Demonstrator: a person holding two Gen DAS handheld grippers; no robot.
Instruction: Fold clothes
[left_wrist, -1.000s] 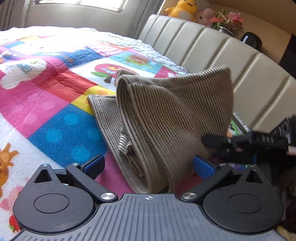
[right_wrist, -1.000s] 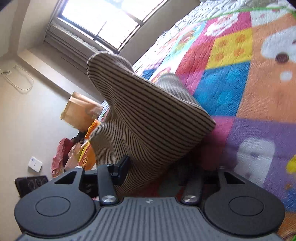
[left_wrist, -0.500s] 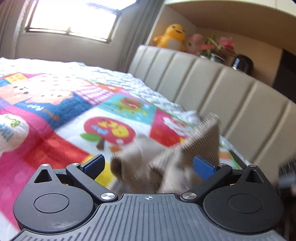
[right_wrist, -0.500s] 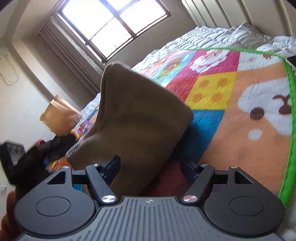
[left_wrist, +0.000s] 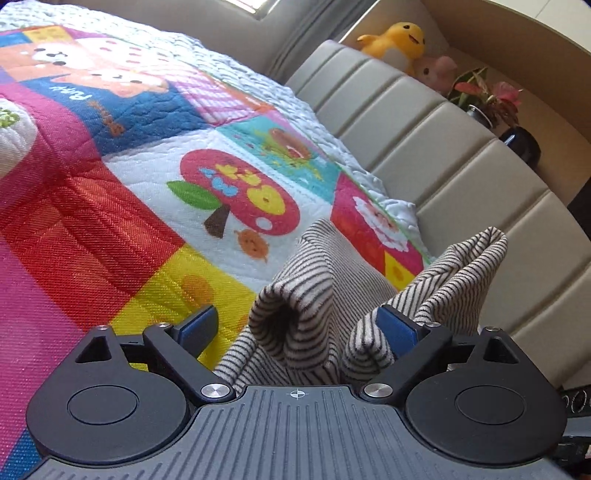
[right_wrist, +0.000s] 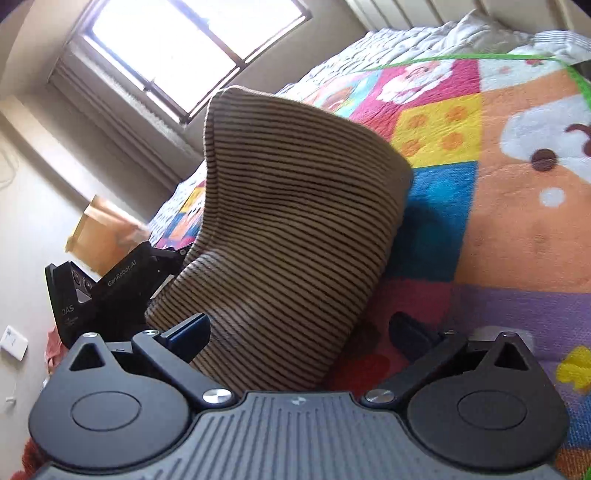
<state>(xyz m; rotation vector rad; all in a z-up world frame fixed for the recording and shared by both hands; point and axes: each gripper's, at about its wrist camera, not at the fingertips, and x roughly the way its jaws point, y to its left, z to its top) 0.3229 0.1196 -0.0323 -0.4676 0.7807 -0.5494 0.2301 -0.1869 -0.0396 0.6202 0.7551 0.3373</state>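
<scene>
The left gripper (left_wrist: 301, 328) has its jaws closing, and bunched folds of the striped knit garment (left_wrist: 314, 306) stand up between them. The right-hand blue pad (left_wrist: 397, 332) already touches a fold; the left-hand pad stands clear of the cloth, so nothing is pinched yet. The worry here is that the jaws may catch only one of the two upright ridges, or several loose layers at once. Either way the fold would probably come up lopsided when lifted.

The right gripper (right_wrist: 299, 332) is opening, its jaws spread wide. The same garment (right_wrist: 295, 229) rises between them as a tall, curled hump. The cloth lies against the left-hand pad, while the right-hand finger (right_wrist: 410, 336) is well clear, so this side gives no grip. With this side let go, the hump looks free to slump or unroll onto the quilt (right_wrist: 517, 221). That would likely undo whatever shape it has.

In the right wrist view the body of the left gripper sits just beside the garment's left edge. The two tools are close, and a hurried reach could knock them together or drag the cloth sideways.

Beyond the garment, the patchwork quilt covers the bed, with the padded headboard (left_wrist: 461, 177) near the cloth's far corner. The garment lies toward that edge of the bed, so a pull that way could slide it against the headboard.
</scene>
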